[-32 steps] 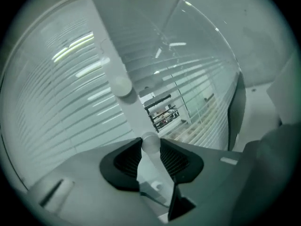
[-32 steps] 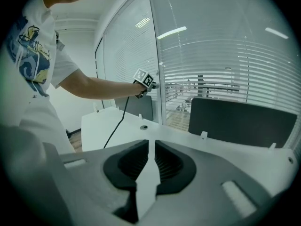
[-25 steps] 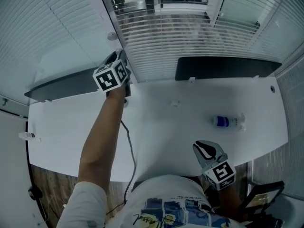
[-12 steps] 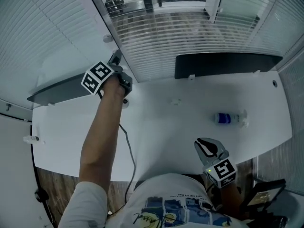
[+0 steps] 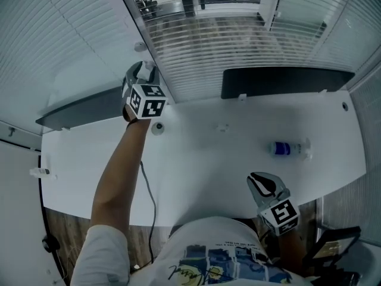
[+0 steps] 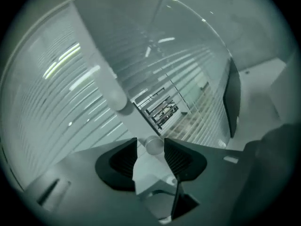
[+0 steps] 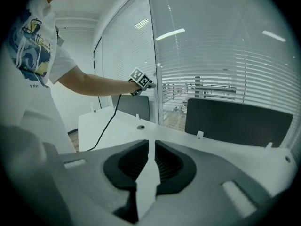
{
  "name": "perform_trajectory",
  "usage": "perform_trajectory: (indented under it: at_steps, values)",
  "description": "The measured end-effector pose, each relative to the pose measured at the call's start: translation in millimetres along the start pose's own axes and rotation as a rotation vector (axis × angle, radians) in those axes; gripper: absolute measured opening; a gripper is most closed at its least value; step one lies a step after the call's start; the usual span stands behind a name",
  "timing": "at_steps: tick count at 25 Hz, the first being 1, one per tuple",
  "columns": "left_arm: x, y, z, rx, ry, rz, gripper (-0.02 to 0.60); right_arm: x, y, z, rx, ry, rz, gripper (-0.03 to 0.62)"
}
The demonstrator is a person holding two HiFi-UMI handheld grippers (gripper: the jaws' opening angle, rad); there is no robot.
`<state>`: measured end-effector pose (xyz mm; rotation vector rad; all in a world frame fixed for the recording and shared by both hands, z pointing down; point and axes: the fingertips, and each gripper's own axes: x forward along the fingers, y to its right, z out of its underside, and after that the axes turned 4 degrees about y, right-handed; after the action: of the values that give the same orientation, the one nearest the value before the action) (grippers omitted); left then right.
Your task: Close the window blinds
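Left gripper view: left tool [image 6: 150, 149] has just spread its jaws, knob [image 6: 153, 144] loose between; blinds [image 5: 238, 46] part-open, so likely regripping.

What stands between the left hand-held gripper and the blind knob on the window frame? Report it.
Nothing visible does. The left hand-held gripper has the round knob right between its jaws, which have just been opening and now stand open around it.

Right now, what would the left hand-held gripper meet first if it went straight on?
Probably the round knob on the window post, seen between the left hand-held gripper's jaws, which have just been opening; depth unclear.
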<state>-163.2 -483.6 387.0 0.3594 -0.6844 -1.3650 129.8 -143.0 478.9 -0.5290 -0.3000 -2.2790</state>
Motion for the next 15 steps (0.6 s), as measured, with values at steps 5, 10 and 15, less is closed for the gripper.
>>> perform_trajectory:
  at_steps: [5,10,15]
  values:
    - [7,15,4,0.395,-0.016,0.026,0.187,-1,-3,1,-0.002,-0.005,-0.004,0.031]
    - [13,14,6,0.717,-0.021,-0.032,0.175,-2,-3,0,-0.003,-0.008,-0.007,0.031]
    - [13,23,11,0.879,-0.003,-0.033,0.142,-2,-3,2,-0.002,-0.010,-0.008,0.031]
